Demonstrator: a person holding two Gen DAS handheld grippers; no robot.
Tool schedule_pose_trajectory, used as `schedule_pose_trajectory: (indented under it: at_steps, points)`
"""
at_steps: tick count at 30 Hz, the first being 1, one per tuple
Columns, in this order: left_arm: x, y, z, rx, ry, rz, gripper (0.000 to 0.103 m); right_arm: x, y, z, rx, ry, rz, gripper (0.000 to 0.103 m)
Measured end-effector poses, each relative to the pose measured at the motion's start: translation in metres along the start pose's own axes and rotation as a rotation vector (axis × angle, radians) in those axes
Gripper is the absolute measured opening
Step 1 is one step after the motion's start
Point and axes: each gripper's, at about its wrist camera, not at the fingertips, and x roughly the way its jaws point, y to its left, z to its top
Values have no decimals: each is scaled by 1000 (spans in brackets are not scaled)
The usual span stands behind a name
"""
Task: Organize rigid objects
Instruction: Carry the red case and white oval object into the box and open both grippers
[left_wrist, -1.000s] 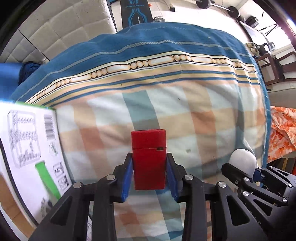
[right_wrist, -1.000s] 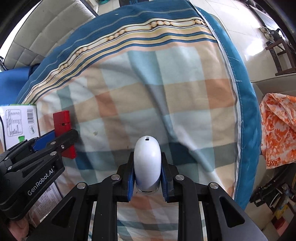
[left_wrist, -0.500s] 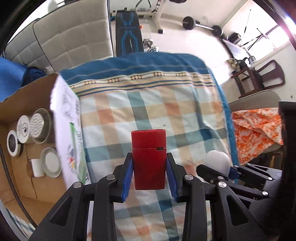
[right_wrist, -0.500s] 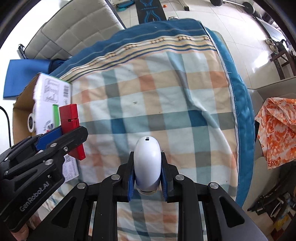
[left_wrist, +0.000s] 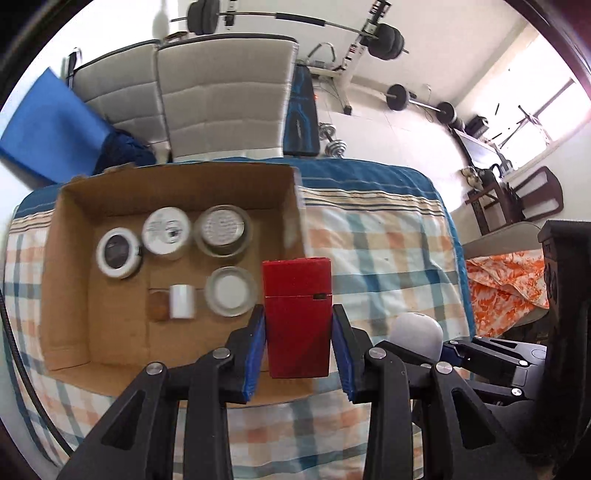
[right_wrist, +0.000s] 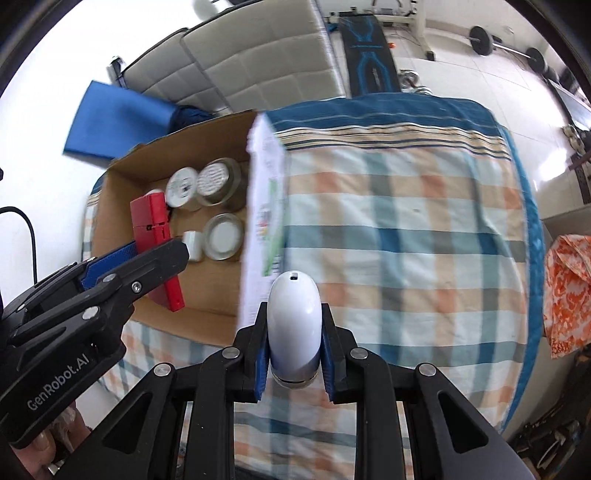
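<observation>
Above the bed (left_wrist: 388, 236), left tool (left_wrist: 298, 332) grips red case (left_wrist: 297, 314), right tool (right_wrist: 293, 341) grips white mouse (right_wrist: 293, 314); transport step; next, lower both into box (left_wrist: 110, 192)

- We are seeing a red rectangular box (left_wrist: 297, 314) looking matt and faintly grainy, like plastic.
- We are looking at a white egg-shaped plastic device (right_wrist: 293, 325) shining glossy and smooth, with a metallic band at its base.
- We are noting a brown corrugated cardboard carton (left_wrist: 110, 343), dull and papery inside, its outer wall (right_wrist: 265, 206) printed white.
- We are viewing a checked cloth bedspread (right_wrist: 406, 240), soft, woven and matt.
- We are finding the black matt plastic gripper fingers (left_wrist: 236, 354) wearing blue rubbery ribbed pads (left_wrist: 255, 354).
</observation>
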Motion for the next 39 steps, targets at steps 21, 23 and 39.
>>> schedule_pose_trajectory:
  at_steps: [21,23,39]
  points:
    - [22,171,-24,-123,74,69,31,126,128,7,-69,118,-86,24]
    - [30,176,-23,-124,88,66,31,136,128,9,-60,125,-102,24]
    - [104,202,-34,-121,277,55,31,203,115,17,-4,219,-103,25]
